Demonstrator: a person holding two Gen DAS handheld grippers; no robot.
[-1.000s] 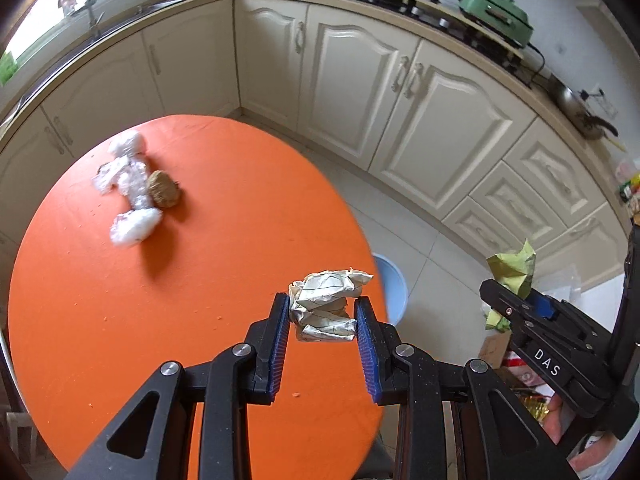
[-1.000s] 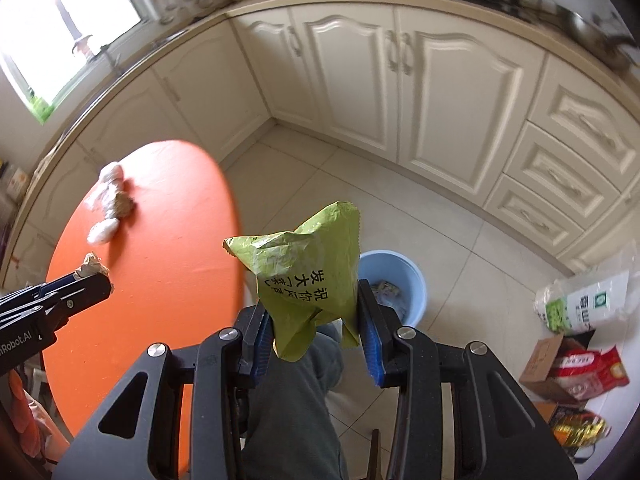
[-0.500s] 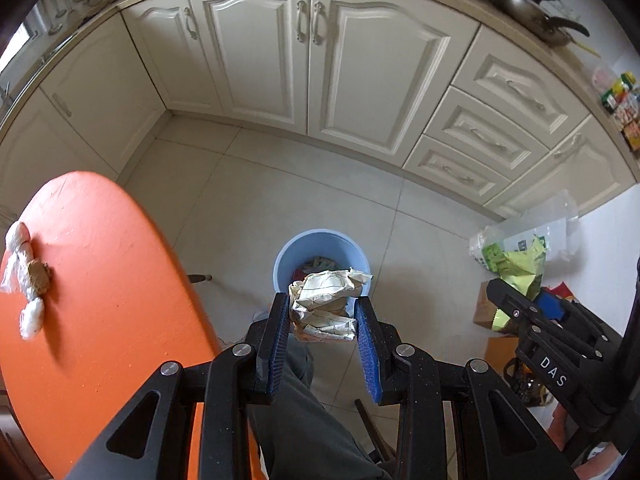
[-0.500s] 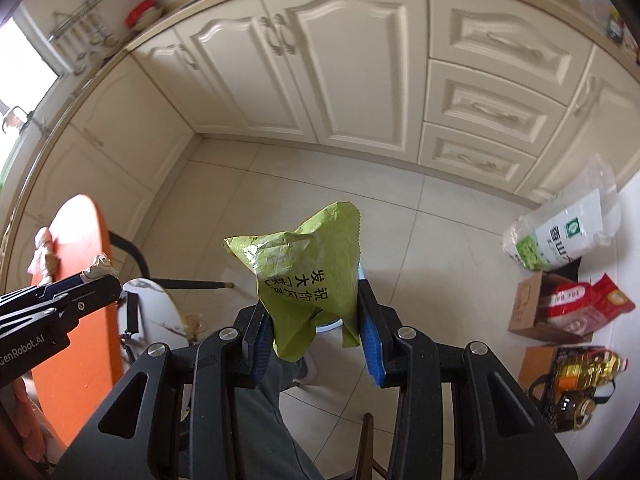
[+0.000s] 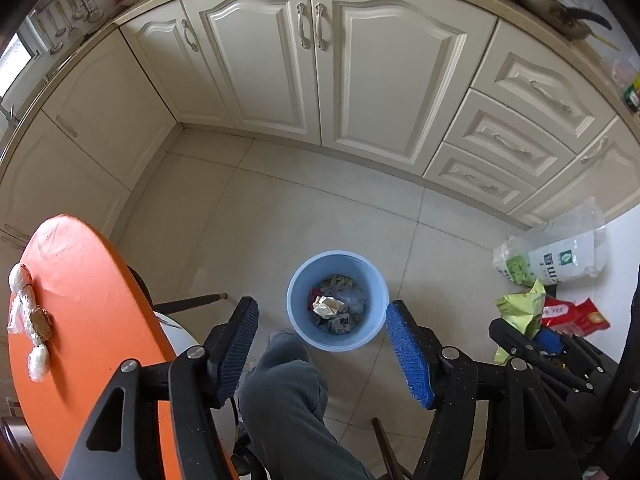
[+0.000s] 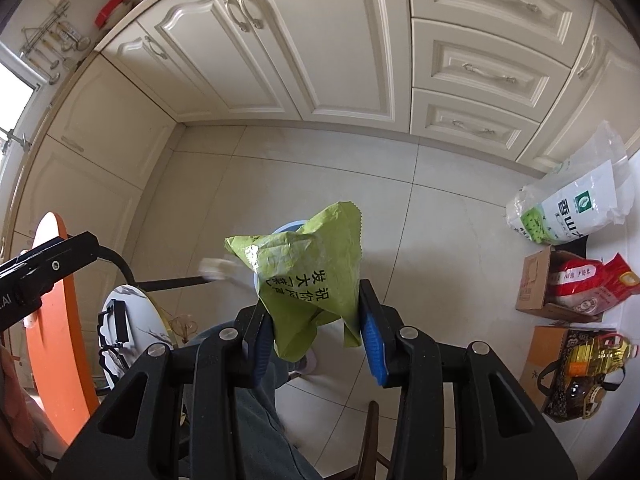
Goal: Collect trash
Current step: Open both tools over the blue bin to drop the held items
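My left gripper (image 5: 320,320) is open and empty, held above a blue bin (image 5: 300,280) on the floor. A crumpled white paper wad (image 5: 329,305) lies on top of other trash inside the bin. My right gripper (image 6: 310,316) is shut on a crumpled green wrapper (image 6: 308,268) with black print; the wrapper hides most of the bin (image 6: 289,227). The green wrapper also shows in the left wrist view (image 5: 520,308). White plastic wads and a brown lump (image 5: 30,316) lie on the orange table (image 5: 88,320).
Cream cabinets (image 5: 320,80) line the far wall. A white rice bag (image 6: 568,208), a red bag (image 6: 588,284), cardboard boxes and an oil bottle (image 6: 592,360) sit on the floor at right. My trouser leg (image 5: 288,408) and a stool (image 6: 132,320) are below the grippers.
My left gripper has opened and let go of the paper wad, which now lies in the bin. The right gripper has moved nearer over the bin, still holding the green wrapper.
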